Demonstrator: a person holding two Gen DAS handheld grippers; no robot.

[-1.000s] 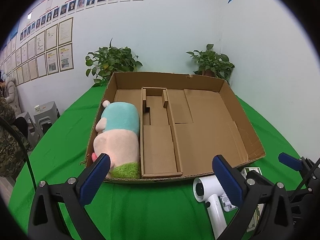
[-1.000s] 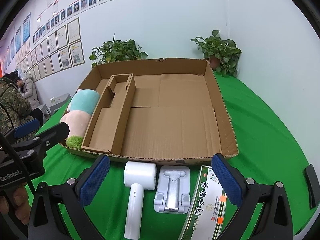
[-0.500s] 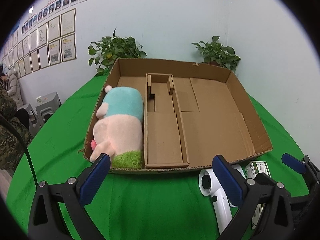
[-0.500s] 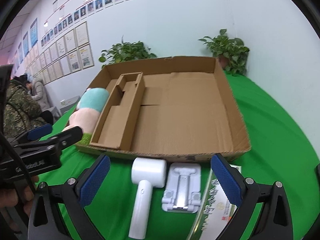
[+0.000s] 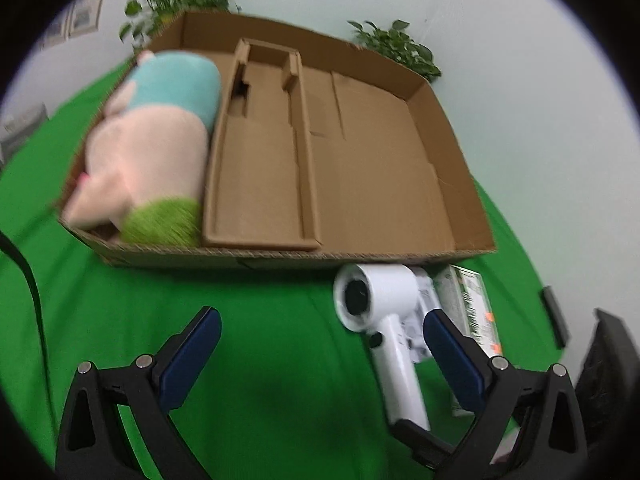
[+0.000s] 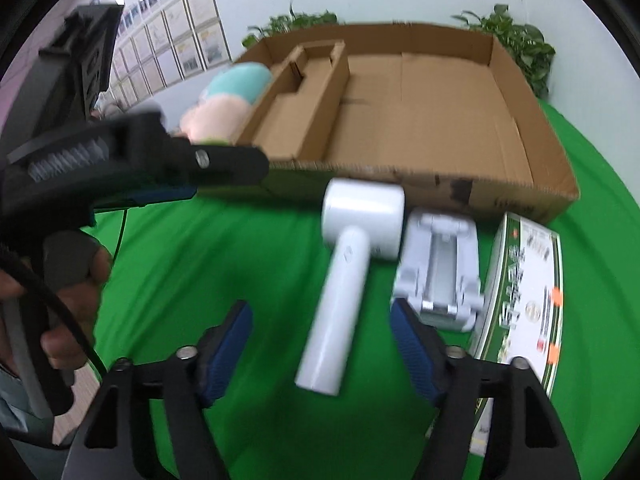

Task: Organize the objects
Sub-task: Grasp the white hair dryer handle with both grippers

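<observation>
A white hair dryer (image 6: 348,260) lies on the green cloth in front of a cardboard box (image 6: 440,120); it also shows in the left wrist view (image 5: 384,320). My right gripper (image 6: 320,344) is open, its fingers straddling the dryer's handle just above the cloth. My left gripper (image 5: 320,356) is open and empty; it shows in the right wrist view (image 6: 180,168) to the dryer's left. A plush pig (image 5: 152,140) lies in the box's left compartment (image 5: 100,236). A grey stand (image 6: 440,272) and a green-white carton (image 6: 524,292) lie right of the dryer.
The box has a narrow cardboard insert (image 5: 260,160) and a wide bare compartment (image 5: 380,168). Potted plants (image 5: 400,48) stand behind it by the wall. A dark object (image 5: 552,316) lies at the table's right edge.
Both grippers have dropped and moved forward toward the table's front items. The right gripper now straddles the dryer's handle. The left gripper has swung right, nearer the dryer.
</observation>
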